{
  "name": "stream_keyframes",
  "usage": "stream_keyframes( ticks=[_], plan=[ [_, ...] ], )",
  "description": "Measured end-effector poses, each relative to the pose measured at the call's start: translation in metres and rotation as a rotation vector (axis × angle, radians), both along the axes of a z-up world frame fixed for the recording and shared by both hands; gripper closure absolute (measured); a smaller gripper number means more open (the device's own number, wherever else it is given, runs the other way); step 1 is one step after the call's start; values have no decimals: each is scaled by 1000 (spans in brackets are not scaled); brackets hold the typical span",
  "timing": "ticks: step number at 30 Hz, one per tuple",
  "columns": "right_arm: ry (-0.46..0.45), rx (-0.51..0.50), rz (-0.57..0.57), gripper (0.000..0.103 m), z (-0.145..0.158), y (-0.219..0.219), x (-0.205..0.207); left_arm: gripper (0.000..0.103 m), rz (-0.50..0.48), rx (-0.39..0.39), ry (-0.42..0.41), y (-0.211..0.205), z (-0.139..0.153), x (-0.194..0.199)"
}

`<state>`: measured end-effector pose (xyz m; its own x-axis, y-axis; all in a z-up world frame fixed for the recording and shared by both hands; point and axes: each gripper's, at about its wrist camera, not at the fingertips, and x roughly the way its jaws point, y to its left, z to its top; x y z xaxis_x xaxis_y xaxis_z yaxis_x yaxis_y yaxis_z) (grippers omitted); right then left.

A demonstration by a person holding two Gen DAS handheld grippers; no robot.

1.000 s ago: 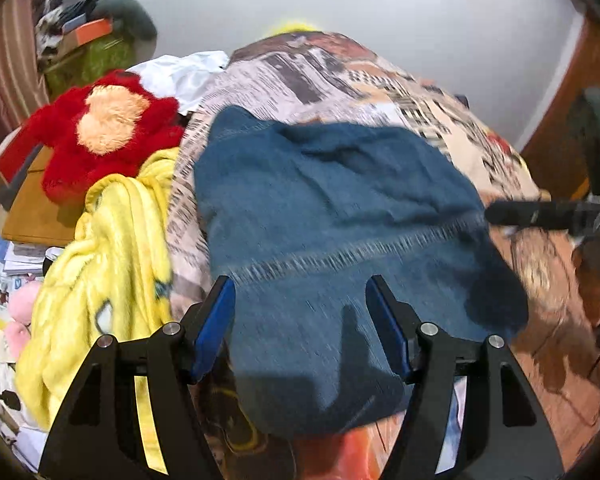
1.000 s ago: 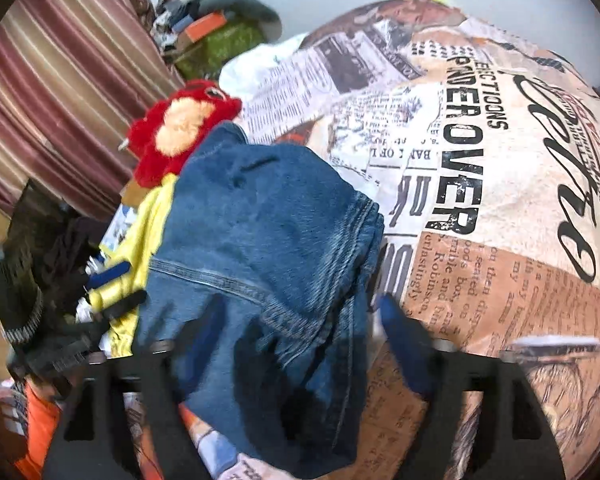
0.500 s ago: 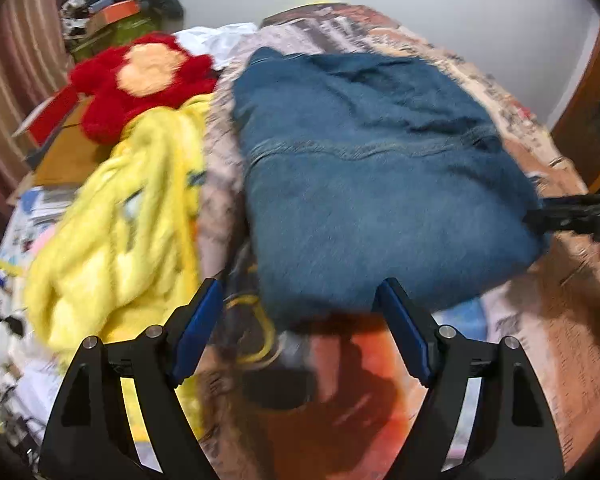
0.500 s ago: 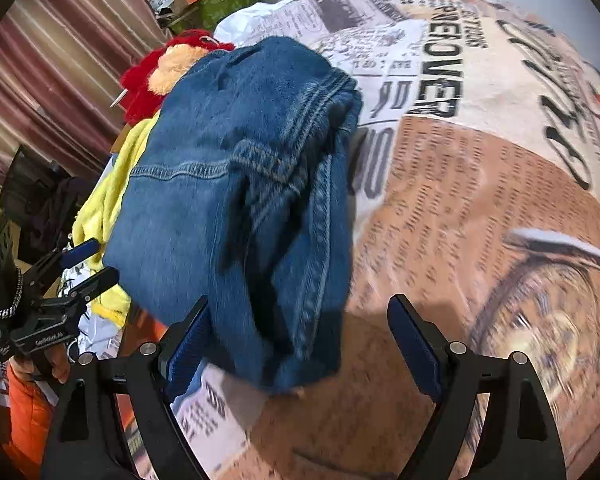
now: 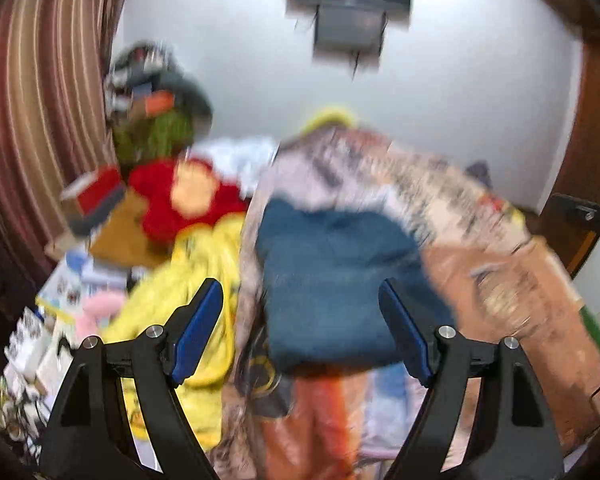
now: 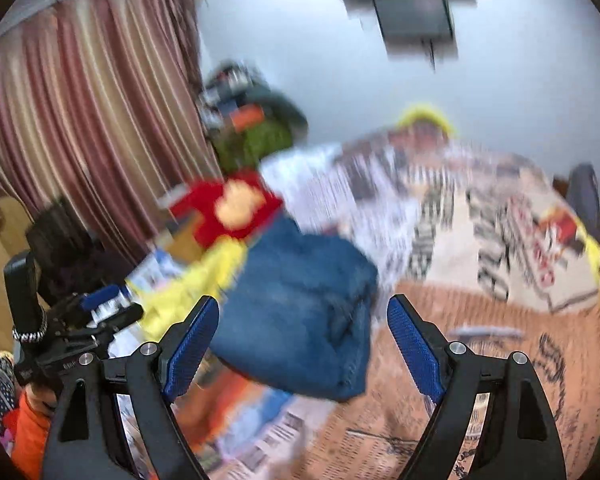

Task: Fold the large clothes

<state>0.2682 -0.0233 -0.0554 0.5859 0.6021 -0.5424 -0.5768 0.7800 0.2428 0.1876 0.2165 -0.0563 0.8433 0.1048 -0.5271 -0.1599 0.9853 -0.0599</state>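
Both grippers have pulled back & tilted up vs. a sec ago; folded jeans [image 5: 336, 296] now lie farther ahead on bedspread [image 5: 512, 280]. Left gripper [image 5: 300, 332] & right gripper [image 6: 302, 346] wide, empty. Jeans ahead of both, long axis near-to-far, neither arm clearly nearer.

Left gripper [image 5: 300, 328] spread wide, nothing between the blue pads (both level); right gripper [image 6: 303, 346] likewise, empty.

Bed [image 6: 480, 340] (newsprint cover) bears folded jeans [image 6: 300, 312].
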Motion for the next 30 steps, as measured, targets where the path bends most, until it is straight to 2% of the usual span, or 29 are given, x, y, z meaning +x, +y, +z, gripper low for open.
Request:
stream_keyframes(
  ticks=[3,7,11,14,20,23,25,30],
  plan=[
    [-98,61,-1,18,33,-6,-29,23,-34,7,-124,-18,38,-23],
    [-207,128,-1,18,65,-13,-69,23,-58,13,-263,-36,73,-52],
    [-318,166,-13,18,86,-19,-110,23,-57,44,-371,-54,95,-82],
    [-350,190,-18,18,92,-22,-132,23,-42,64,-427,-62,103,-102],
    [-396,177,-54,18,89,-20,-164,21,-24,74,-448,-70,102,-121],
    [-398,163,-73,18,86,-19,-171,8,-1,69,-442,-72,98,-127],
    [-396,150,-90,9,85,-19,-174,6,10,56,-443,-68,95,-127],
    [-413,115,-131,0,82,-17,-175,0,36,40,-426,-63,89,-127]
  ],
)
